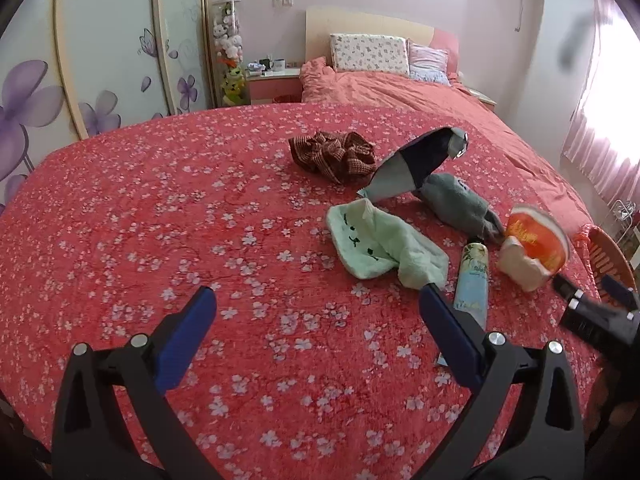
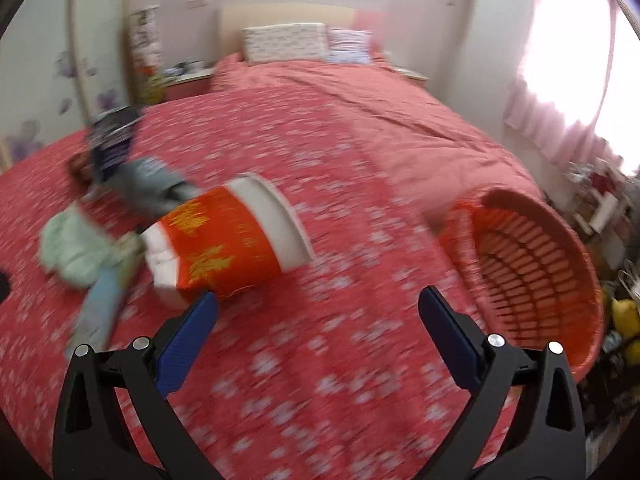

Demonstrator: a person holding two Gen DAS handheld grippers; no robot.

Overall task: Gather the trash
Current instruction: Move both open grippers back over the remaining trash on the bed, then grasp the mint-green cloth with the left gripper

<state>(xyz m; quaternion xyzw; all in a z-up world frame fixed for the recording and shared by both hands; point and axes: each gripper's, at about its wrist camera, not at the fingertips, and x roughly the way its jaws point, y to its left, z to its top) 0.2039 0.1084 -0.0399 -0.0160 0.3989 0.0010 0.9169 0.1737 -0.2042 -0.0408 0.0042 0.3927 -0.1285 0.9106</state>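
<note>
Both grippers hang open and empty over a red flowered bedspread (image 1: 160, 208) scattered with trash and small cloths.

The left gripper (image 1: 316, 304) is held low above bare bedspread, jaws wide apart, its right finger just beside a pale blue tube (image 1: 474, 280). The right gripper (image 2: 318, 304), jaws also spread, has its left finger close to an orange and white paper cup (image 2: 228, 240) lying on its side. The left view alone shows sharply a green cloth (image 1: 376, 246), a grey cloth (image 1: 460, 200), a dark wrapper (image 1: 412, 160) and a brown checked scrunchie (image 1: 332, 152). The right view is blurred but shows the orange basket (image 2: 532, 268), tipped at the bed's right edge, more fully. Beyond are pillows (image 1: 370, 53), a flower-painted wardrobe (image 1: 80, 80) and pink curtains (image 1: 600, 132).
</note>
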